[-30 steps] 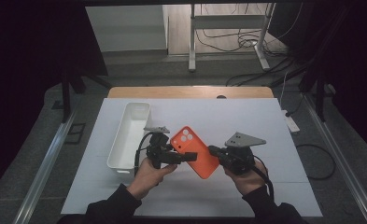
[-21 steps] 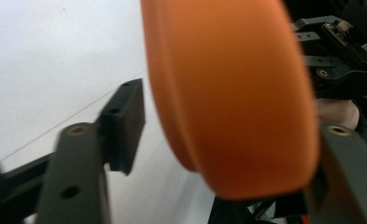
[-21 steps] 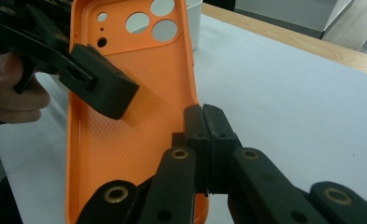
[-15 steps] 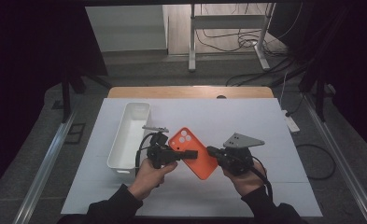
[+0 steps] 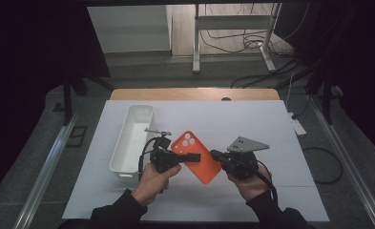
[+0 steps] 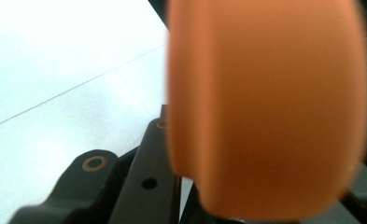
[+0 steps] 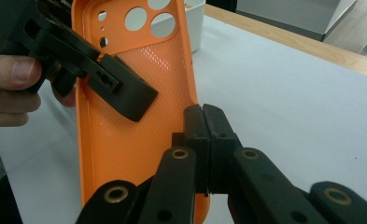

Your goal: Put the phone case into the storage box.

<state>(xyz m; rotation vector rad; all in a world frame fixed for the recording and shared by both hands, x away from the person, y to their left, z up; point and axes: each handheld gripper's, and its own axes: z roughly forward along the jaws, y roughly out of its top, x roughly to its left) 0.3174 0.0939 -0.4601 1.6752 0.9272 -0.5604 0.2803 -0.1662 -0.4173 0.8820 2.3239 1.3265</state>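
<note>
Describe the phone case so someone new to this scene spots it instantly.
On the white table, look between the person's two hands near the front edge. The phone case sits there, right of the long white bin, with the left gripper and right gripper clamped on opposite edges. It is the one bright orange thing, with round camera holes at its far end.

In the left gripper view, the orange phone case (image 6: 270, 107) was a close blur, cut off at the top edge, hiding the jaw tips and the table (image 6: 55, 70) behind it.
</note>
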